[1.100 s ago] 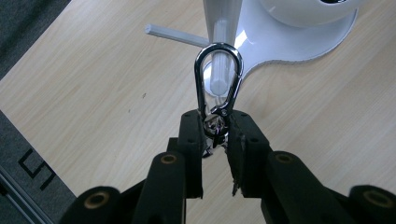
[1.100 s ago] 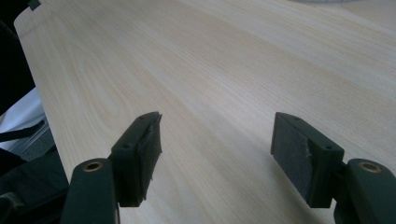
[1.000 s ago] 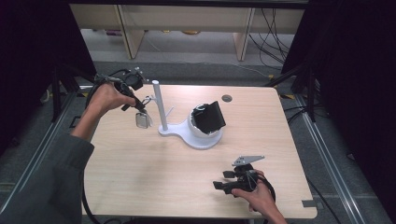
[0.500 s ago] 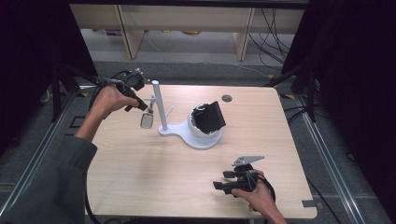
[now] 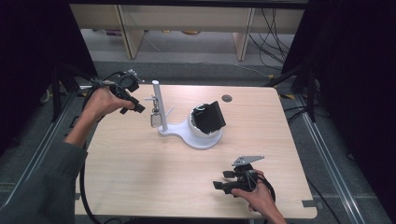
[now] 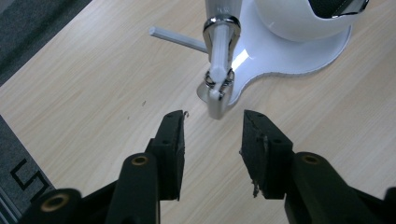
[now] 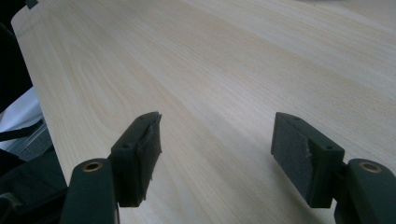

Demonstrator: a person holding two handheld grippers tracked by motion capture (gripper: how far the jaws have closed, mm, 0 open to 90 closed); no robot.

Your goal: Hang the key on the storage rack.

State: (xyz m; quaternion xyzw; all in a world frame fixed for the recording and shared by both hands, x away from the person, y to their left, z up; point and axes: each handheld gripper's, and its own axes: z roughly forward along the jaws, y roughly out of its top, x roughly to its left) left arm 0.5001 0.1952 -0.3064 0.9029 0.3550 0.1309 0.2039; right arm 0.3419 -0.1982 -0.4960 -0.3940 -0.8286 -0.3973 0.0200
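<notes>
A white stand (image 5: pixel 180 132) sits mid-table with an upright post (image 5: pixel 157 100) and a white dome bearing a black block (image 5: pixel 209 116). A small white-and-chrome piece (image 5: pixel 154 119) hangs on the post's left side. In the left gripper view that piece (image 6: pixel 218 91) hangs just beyond my jaw tips, apart from both pads. My left gripper (image 5: pixel 136 106) (image 6: pixel 212 135) is open just left of the post; its jaws have just been opening and hold nothing. My right gripper (image 5: pixel 223 180) (image 7: pixel 215 140) rests open near the table's front edge, over bare wood.
A thin white rod (image 6: pixel 176 37) juts from the stand's base. A dark round grommet (image 5: pixel 227 98) sits in the tabletop behind the dome. Cables trail off the left table edge. Shelving legs stand on the floor beyond the table.
My left jaws have spread and drawn back to the left off the hanging piece, which now hangs free at the post. The right gripper has not moved.
</notes>
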